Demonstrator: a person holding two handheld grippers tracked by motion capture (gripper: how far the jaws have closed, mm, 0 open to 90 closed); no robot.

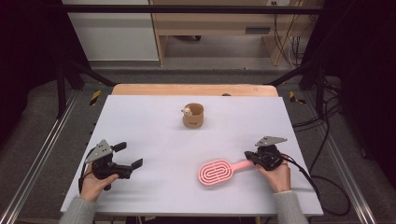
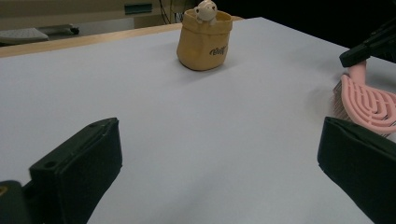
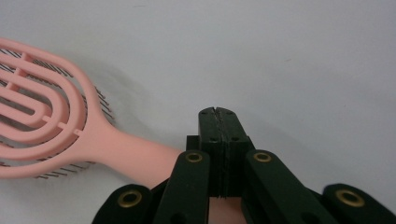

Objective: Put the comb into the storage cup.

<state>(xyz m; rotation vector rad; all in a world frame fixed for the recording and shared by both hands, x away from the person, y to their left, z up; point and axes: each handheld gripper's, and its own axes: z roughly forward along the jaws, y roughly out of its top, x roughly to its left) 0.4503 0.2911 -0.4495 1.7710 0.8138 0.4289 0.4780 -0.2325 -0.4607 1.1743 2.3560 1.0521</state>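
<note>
Brush: pink plastic vented hairbrush [image 1: 216, 172] flat on white tabletop [image 1: 154, 130], handle toward right gripper [image 1: 251, 157]
Right fingers: clenched together, handle beside/under them
Left gripper [image 1: 132, 157]: fingers released, well apart

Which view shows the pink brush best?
The high view: the whole brush lies on the table, head to handle. The right gripper view shows part of its head and handle, up close. The left gripper view catches its head at the right edge.

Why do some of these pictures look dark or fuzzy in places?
High view: bright table, dark surroundings. Left gripper view: near jaws soft and shadowed, tan pot fairly sharp. Right gripper view: pink hairbrush casts a soft shadow, and the near linkage blurs.
</note>
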